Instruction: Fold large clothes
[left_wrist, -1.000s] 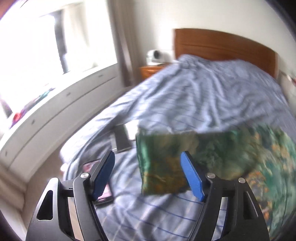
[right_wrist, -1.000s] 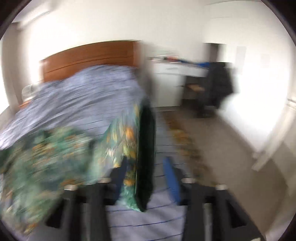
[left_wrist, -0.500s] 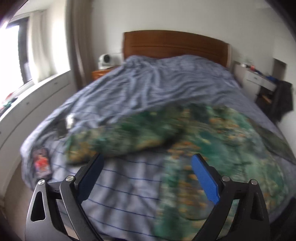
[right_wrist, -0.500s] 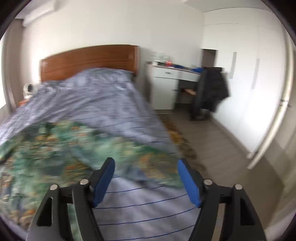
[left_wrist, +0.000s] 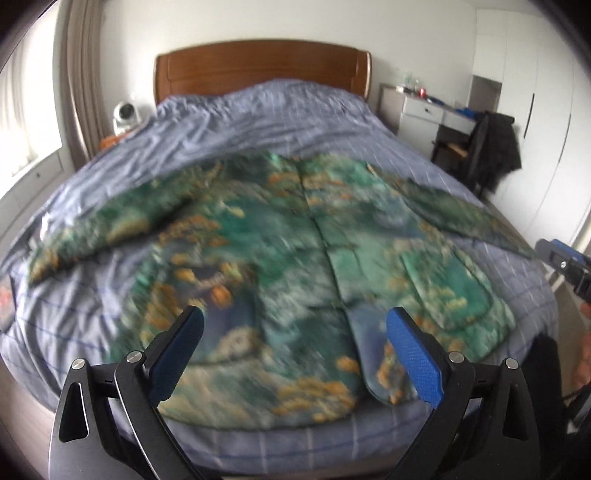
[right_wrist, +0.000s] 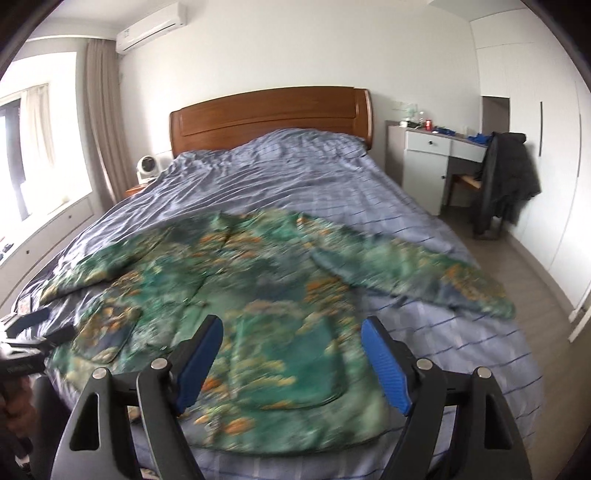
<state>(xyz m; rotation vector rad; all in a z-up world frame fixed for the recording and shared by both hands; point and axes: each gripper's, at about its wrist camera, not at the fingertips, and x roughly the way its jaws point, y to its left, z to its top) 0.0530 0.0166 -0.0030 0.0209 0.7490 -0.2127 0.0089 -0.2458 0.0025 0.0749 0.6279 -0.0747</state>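
We see jacket (left_wrist: 295, 258) now spread flat on bed (left_wrist: 258, 122) | left gripper (left_wrist: 295, 343), right gripper (right_wrist: 291, 347): jaws just widened, empty.

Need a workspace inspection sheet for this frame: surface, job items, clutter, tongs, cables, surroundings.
Surface: bed with a rumpled blue striped duvet, wooden headboard.
Job's things: green patterned jacket spread flat, front up, sleeves out to both sides.
Clutter: a dark flat item with a red patch at the bed's left edge; too blurred to tell what it is.
Tongs: left tongs and right tongs open, just been opening, nothing gripped.
Cables: nothing seen.
Surroundings: small fan, white desk, dark coat on a chair, air conditioner, curtains.
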